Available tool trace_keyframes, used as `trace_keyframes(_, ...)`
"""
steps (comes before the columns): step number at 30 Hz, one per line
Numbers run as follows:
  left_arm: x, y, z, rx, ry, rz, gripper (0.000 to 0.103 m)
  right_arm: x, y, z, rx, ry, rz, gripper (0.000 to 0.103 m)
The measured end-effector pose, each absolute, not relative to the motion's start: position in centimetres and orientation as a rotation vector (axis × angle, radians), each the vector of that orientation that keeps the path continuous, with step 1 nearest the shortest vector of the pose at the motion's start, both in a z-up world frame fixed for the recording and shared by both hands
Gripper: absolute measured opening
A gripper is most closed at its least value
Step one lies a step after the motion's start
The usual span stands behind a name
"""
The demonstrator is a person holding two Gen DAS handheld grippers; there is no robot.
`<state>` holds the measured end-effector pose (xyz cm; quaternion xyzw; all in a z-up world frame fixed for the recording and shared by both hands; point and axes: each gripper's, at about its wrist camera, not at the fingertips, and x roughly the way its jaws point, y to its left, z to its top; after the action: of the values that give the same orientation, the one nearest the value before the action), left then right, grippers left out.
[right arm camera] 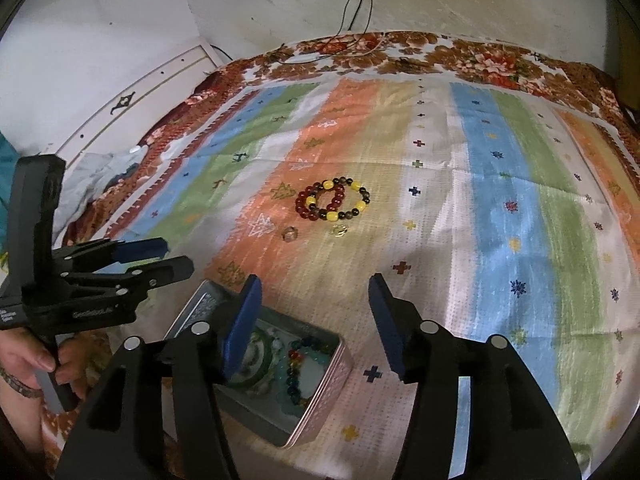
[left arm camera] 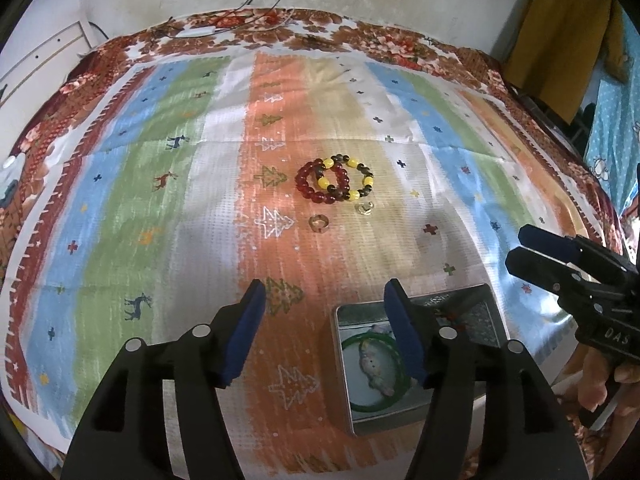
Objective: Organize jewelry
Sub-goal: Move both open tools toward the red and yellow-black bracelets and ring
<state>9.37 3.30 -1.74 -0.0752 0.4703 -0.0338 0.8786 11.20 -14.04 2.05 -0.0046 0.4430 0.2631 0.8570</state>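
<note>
The right tool's finger (right arm camera: 240, 328) hides part of the tin's (right arm camera: 320, 392) contents.

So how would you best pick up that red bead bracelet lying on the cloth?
Probably from above, pinching the red bracelet at its left arc: it lies flat, and its right side overlaps the yellow-and-dark bracelet, so the left beads are free.

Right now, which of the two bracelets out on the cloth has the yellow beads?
The right-hand bracelet, mixing yellow and dark beads. It overlaps the all-red bracelet on its left, which has no yellow.
</note>
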Motion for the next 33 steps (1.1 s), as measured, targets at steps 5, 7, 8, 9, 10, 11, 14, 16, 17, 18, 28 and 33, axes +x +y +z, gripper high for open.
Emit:
trace_keyframes(5, 10.1, 3.3, -2.0, -0.126, 0.991, -0.075, 0.066, 12.4, -13.8, 1.8, -0.015, 0.937, 0.538, 0.060)
trace_keyframes(7, 10.5, 3.5, -2.1, -0.123, 0.999, -0.070, 0.066, 12.9, -13.7, 1.7, -0.009, 0.941, 0.537, 0.062)
trace_keyframes(8, 10.7, 3.4, -2.2, -0.122, 1.001, -0.069, 0.066, 13.2, -13.7, 1.6, -0.007, 0.943, 0.536, 0.062)
trace_keyframes(9, 11.0, 3.4, -2.3, -0.116, 1.004, -0.068, 0.067, 13.5, -13.6, 1.5, -0.008, 0.948, 0.533, 0.063)
trace_keyframes(10, 11.2, 3.4, -2.3, -0.105, 1.006, -0.069, 0.067, 13.7, -13.6, 1.4, -0.010, 0.951, 0.530, 0.063)
trace_keyframes(11, 11.5, 3.3, -2.3, -0.095, 1.009, -0.070, 0.067, 14.0, -13.4, 1.3, -0.013, 0.956, 0.528, 0.063)
trace_keyframes(14, 12.6, 3.1, -2.5, -0.062, 1.018, -0.068, 0.068, 15.1, -12.9, 0.9, -0.030, 0.968, 0.523, 0.063)
trace_keyframes(16, 13.2, 3.1, -2.7, -0.053, 1.028, -0.066, 0.068, 15.7, -12.7, 0.8, -0.030, 0.972, 0.517, 0.063)
trace_keyframes(17, 13.5, 3.1, -2.9, -0.048, 1.033, -0.066, 0.068, 16.0, -12.6, 0.8, -0.027, 0.976, 0.516, 0.063)
trace_keyframes(18, 13.8, 3.1, -3.0, -0.043, 1.037, -0.065, 0.068, 16.4, -12.7, 0.6, -0.021, 0.981, 0.514, 0.063)
trace_keyframes(28, 16.7, 3.5, -4.1, -0.031, 1.085, -0.070, 0.068, 19.3, -12.5, -0.6, 0.000, 1.022, 0.490, 0.063)
trace_keyframes(33, 18.0, 3.2, -5.1, -0.031, 1.120, -0.084, 0.068, 20.6, -12.2, -1.1, 0.014, 1.037, 0.483, 0.063)
